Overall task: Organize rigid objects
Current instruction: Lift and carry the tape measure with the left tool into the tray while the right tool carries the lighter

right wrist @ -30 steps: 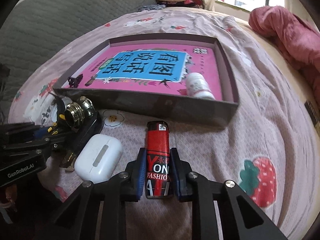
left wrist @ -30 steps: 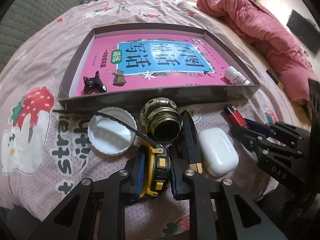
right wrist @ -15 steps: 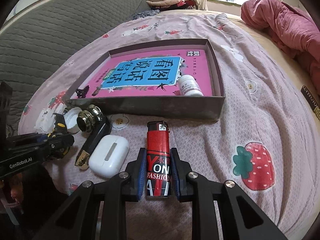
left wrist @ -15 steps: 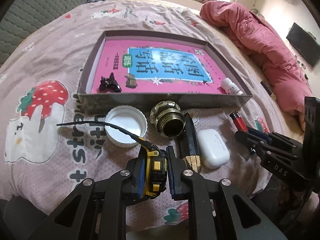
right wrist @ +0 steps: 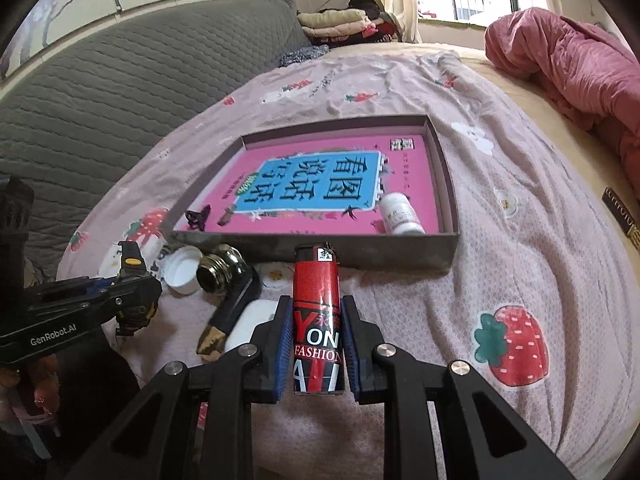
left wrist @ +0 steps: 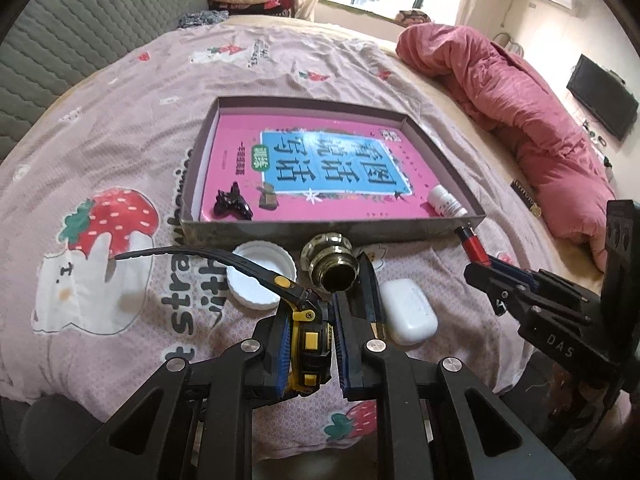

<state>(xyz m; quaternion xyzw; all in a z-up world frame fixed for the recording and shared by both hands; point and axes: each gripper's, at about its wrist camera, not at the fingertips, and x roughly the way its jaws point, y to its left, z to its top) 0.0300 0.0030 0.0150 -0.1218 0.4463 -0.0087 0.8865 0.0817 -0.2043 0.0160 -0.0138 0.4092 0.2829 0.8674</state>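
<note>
left gripper (left wrist: 308, 332) clamped tight on yellow tape measure (left wrist: 306, 338), black strap sticking out to left, whole thing lifted above bed (left wrist: 120, 92). right gripper (right wrist: 316, 344) squeezing red lighter (right wrist: 318, 320), upright between pads, also off bed. shallow grey box (left wrist: 332, 232) sits just beyond, pink book (left wrist: 332, 160) inside plus black hair clip (left wrist: 232, 206) and small white bottle (left wrist: 446, 206). white cap (left wrist: 260, 276), brass knob (left wrist: 332, 264), white earbud case (left wrist: 410, 316) lying on bed in front of box.
</note>
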